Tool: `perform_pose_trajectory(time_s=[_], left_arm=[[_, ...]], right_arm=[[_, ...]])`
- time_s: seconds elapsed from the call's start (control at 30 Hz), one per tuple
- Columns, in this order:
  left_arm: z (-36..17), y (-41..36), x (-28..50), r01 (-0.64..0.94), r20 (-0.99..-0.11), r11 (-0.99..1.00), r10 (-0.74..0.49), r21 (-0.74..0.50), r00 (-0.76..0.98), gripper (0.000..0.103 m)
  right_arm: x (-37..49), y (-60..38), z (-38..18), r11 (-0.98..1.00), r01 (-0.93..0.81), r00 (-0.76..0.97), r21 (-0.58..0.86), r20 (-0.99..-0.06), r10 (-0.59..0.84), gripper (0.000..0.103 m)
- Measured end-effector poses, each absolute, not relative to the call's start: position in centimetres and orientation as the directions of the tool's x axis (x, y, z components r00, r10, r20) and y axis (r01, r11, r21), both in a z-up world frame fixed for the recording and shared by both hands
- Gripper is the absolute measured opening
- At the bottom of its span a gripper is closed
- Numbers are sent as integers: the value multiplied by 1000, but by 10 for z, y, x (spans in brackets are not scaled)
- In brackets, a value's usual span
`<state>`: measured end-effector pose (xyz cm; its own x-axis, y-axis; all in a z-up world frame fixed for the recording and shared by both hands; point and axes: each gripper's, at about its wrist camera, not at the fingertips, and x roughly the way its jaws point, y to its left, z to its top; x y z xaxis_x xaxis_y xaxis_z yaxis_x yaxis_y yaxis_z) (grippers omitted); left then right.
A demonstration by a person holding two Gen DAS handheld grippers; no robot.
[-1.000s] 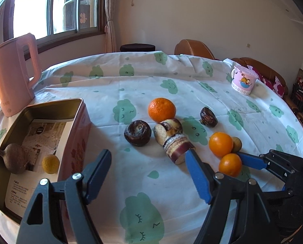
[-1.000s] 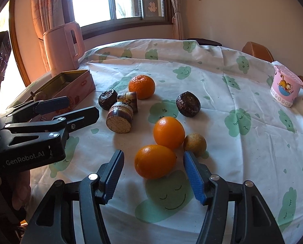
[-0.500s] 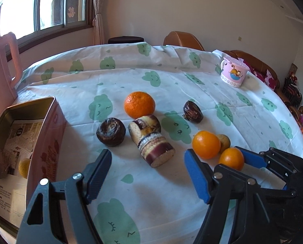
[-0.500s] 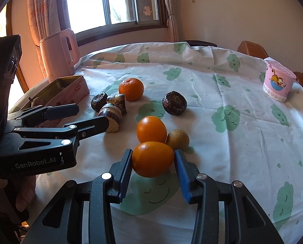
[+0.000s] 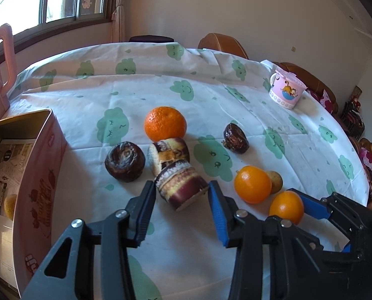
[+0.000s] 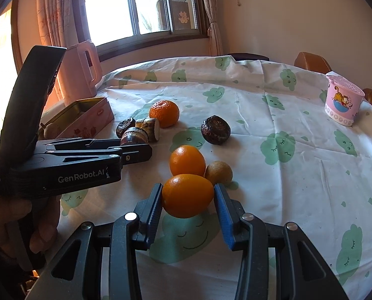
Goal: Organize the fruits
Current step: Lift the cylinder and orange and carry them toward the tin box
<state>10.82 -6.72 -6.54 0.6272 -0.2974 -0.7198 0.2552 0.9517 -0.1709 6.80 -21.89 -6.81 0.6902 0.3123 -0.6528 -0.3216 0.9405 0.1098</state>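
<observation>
My right gripper (image 6: 188,196) is shut on an orange (image 6: 187,195) resting on the tablecloth; it also shows in the left wrist view (image 5: 286,207). My left gripper (image 5: 181,195) is partly closed around a purple sugarcane piece (image 5: 181,187), jaws beside it with small gaps. A second cane piece (image 5: 168,153) lies behind it. Other fruits: a tangerine (image 5: 165,124), two dark round fruits (image 5: 124,161) (image 5: 236,142), another orange (image 5: 252,184) and a small brown fruit (image 5: 276,182).
An open tin box (image 5: 18,170) stands at the left with a small yellow fruit (image 5: 11,203) inside. A pink kettle (image 6: 79,72) stands behind it. A pink cup (image 5: 286,91) sits at the far right. Chairs ring the round table.
My right gripper closed onto the near orange. My left gripper moved forward and right, and narrowed around the front sugarcane piece.
</observation>
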Motion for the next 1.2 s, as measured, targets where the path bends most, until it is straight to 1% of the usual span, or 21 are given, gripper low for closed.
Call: perform_pose_trajectory(time_s=[0.1,0.37,0.73,1.2], left_arm=[[-61,-66,103,255,-702,953,-293,-162,649,45],[-52,-54,90,246,-650,951,-308,-188,695,45],[-38,-56,65,253,-569,960,-275,-119,775,45],[-38,-54,49,260,-546,956,-291,-135,785,45]], right_arm=[[65,-218,-67,940,-326,700,102,-642,312,44],[63,-217,-65,938,-334,715,90,-624,315,44],[53,-216,-60,937,-341,750,74,-580,319,44],[45,-215,-55,934,-352,779,60,-534,328,44]])
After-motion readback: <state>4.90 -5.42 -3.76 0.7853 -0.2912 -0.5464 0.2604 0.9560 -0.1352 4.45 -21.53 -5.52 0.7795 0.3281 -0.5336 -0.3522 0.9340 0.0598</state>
